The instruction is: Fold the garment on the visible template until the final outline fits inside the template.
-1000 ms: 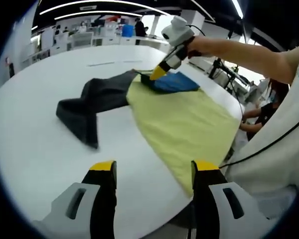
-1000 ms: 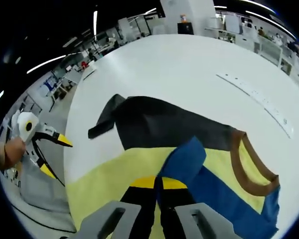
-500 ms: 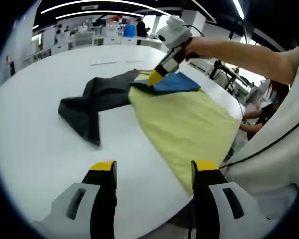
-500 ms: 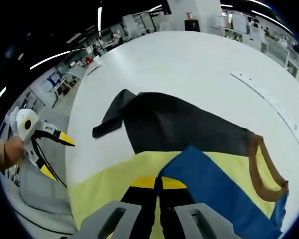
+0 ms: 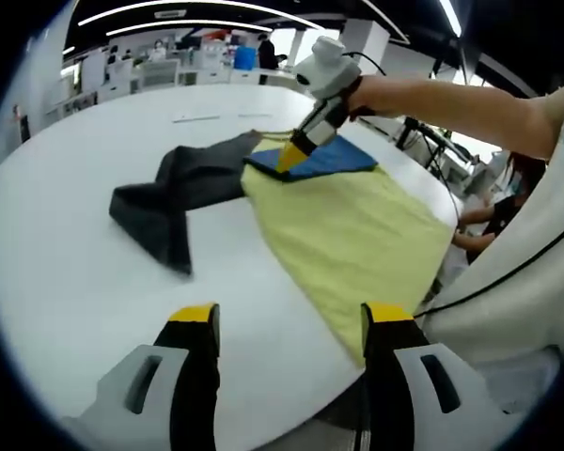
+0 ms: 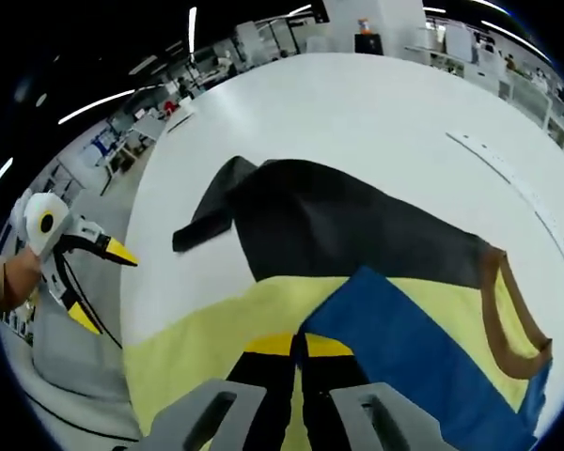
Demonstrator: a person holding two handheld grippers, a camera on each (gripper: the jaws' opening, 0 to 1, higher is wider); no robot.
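A round white table (image 5: 66,272) holds a garment (image 5: 348,230) made of yellow, blue and dark grey panels. In the left gripper view, the yellow body spreads from the centre toward the lower right of the frame, reaching the table's edge. A dark grey sleeve (image 5: 174,193) trails off to the left of centre, and a blue sleeve (image 5: 324,158) lies folded over the yellow just above centre.

The left gripper (image 5: 287,329) rises from the bottom of its view with its yellow-tipped jaws spread wide apart, over bare table and touching nothing.

The right gripper (image 5: 289,158) reaches in from the upper right, held by a person's hand (image 5: 357,89). In the right gripper view, its jaws (image 6: 296,346) at the bottom centre are pressed together on the corner of the blue sleeve. A brown collar (image 6: 508,315) curves at the right edge of that view. No template outline can be made out.
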